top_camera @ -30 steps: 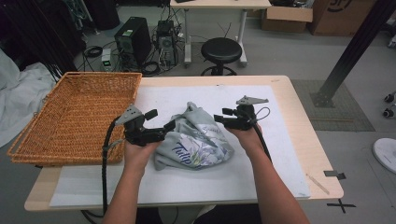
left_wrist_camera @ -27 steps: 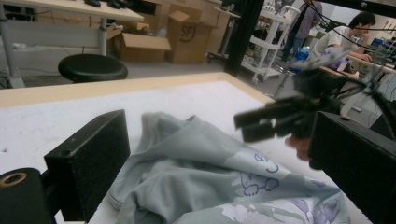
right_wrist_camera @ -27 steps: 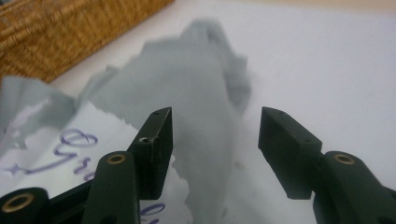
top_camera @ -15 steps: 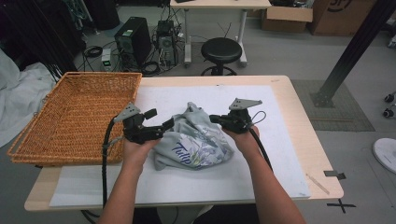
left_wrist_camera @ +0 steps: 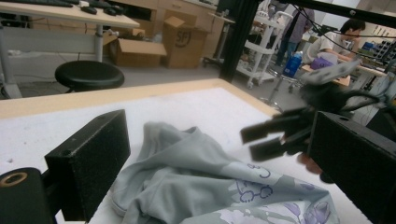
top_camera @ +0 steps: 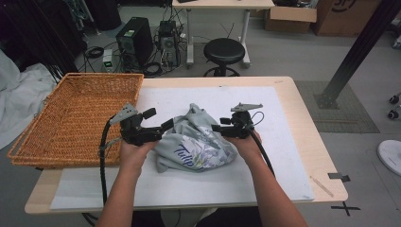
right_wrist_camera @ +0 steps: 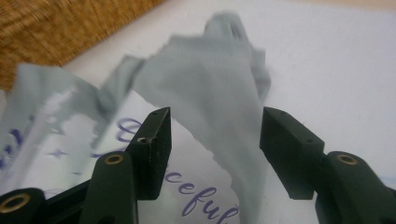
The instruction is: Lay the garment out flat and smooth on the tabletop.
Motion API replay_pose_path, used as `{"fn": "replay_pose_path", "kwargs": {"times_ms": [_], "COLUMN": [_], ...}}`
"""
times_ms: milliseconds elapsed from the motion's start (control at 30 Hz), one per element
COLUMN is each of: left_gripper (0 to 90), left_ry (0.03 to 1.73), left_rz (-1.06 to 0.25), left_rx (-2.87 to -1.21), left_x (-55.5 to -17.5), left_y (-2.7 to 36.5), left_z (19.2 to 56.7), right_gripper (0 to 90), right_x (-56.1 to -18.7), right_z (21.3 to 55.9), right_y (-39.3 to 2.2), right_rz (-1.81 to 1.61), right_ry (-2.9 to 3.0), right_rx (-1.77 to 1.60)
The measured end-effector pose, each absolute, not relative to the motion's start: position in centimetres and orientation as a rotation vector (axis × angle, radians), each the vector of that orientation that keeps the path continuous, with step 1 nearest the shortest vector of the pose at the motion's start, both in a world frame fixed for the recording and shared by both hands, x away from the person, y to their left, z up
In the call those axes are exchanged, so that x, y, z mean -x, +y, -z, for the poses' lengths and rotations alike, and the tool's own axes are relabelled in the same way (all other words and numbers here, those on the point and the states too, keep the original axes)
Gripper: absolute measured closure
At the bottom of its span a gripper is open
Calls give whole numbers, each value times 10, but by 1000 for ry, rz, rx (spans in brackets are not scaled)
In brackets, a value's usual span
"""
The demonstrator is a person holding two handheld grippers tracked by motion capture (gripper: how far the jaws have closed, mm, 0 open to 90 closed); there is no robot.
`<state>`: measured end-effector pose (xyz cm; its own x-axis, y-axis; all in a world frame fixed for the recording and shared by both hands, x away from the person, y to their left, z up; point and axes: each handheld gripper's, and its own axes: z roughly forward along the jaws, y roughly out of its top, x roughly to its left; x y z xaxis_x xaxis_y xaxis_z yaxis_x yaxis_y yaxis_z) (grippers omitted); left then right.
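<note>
A crumpled grey T-shirt (top_camera: 198, 144) with a purple flower print and lettering lies mid-table on the white mat (top_camera: 283, 156). My left gripper (top_camera: 160, 119) is open at the shirt's left edge, and in the left gripper view its jaws (left_wrist_camera: 222, 140) stand wide apart over the cloth. My right gripper (top_camera: 218, 125) is at the shirt's right edge, pointing left. Its jaws (right_wrist_camera: 215, 149) have just been opening; a grey fold (right_wrist_camera: 210, 84) lies between them, and the pads do not press on it. The right gripper (left_wrist_camera: 266, 140) also appears beyond the shirt in the left gripper view.
A wide wicker basket (top_camera: 71, 113) sits on the table's left side, close to my left hand. The wooden table edge (top_camera: 307, 104) borders the mat on the right. A black stool (top_camera: 226, 49), computer towers and a desk stand on the floor behind.
My right gripper has shifted slightly left and toward me along the shirt's right edge. The left gripper and the shirt heap have stayed about where they were.
</note>
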<state>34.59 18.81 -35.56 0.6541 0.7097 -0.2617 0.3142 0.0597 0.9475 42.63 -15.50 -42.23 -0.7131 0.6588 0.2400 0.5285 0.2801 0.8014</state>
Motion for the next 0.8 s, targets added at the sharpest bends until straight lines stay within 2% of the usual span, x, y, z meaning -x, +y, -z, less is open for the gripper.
{"fn": "replay_pose_path", "kwargs": {"times_ms": [33,67,100,167,267,400,433,467,500,533,567,633,800], "left_gripper": [63,64,63,63,64,64,64,64,64,64,64,64,64], "left_ry": [881,881,880,878,878,880,877,877,878,875,872,869,869], "left_rz": [-367,-367,-366,-364,-360,-354,-353,-353,-354,-354,-355,-364,-365], "left_rx": [-1538,-1538,-1540,-1544,-1546,-1535,-1530,-1530,-1527,-1526,-1525,-1525,-1524], "left_x": [-346,-346,-346,-346,-345,-345,-345,-345,-345,-344,-344,-341,-340], "left_y": [189,189,190,192,195,197,197,197,197,197,198,199,199], "left_z": [356,356,356,357,359,358,357,357,357,356,356,356,355], "right_gripper": [561,640,767,900,900,900,900,900,865,775,775,639,511], "right_x": [-428,-430,-431,-429,-424,-411,-405,-405,-403,-403,-403,-409,-417], "right_z": [427,432,435,436,431,404,386,386,373,370,370,375,398], "right_y": [-153,-151,-150,-148,-150,-168,-182,-182,-191,-193,-193,-190,-175], "right_rz": [-1406,-1402,-1400,-1413,-1437,-1528,-1587,-1587,-1600,-1598,-1598,-1573,-1471], "right_ry": [2434,2466,2496,2524,2490,2355,2268,2268,2237,2225,2225,2259,2327], "right_rx": [-1130,-1136,-1144,-1109,-1048,-958,-931,-931,-948,-979,-979,-1071,-1140]}}
